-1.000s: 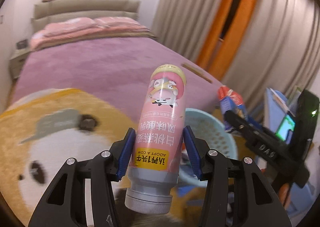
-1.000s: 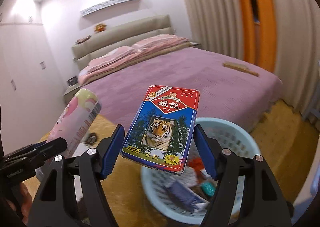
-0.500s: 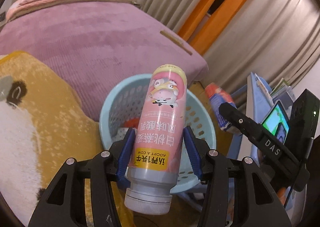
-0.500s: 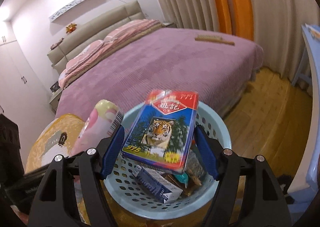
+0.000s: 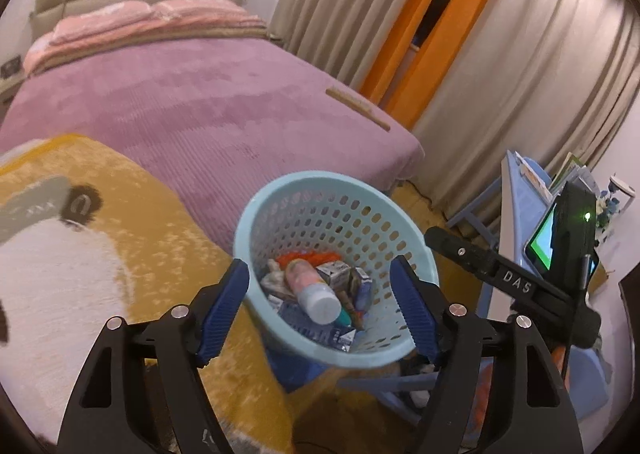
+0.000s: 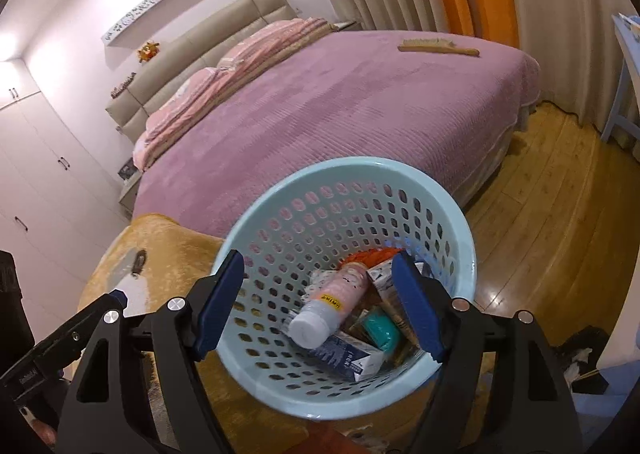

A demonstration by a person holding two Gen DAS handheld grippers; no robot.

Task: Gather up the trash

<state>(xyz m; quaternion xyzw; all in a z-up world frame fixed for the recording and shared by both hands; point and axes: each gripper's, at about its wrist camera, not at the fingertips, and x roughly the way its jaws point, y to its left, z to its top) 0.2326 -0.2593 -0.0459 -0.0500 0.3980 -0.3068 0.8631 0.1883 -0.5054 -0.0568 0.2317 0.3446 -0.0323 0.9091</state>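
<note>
A light blue perforated basket (image 5: 280, 194) (image 6: 460, 214) stands on the floor by the bed. The pink bottle (image 5: 310, 286) (image 6: 336, 302) lies inside it on top of cartons and other trash, cap towards me. The tiger card box is not clearly visible among the trash. My left gripper (image 5: 320, 302) is open and empty above the basket. My right gripper (image 6: 320, 302) is open and empty above the basket too. The right gripper's body (image 5: 500, 282) shows at the right of the left wrist view.
A purple bed (image 5: 200, 102) (image 6: 340, 102) with a wooden brush (image 6: 438, 45) lies behind the basket. A yellow bear rug (image 5: 100, 234) lies left. A blue desk (image 5: 516, 190) stands right, over wooden floor (image 6: 552, 206).
Both grippers opened over the basket. The pink bottle dropped from the left gripper into the basket, and the tiger card box left the right gripper.
</note>
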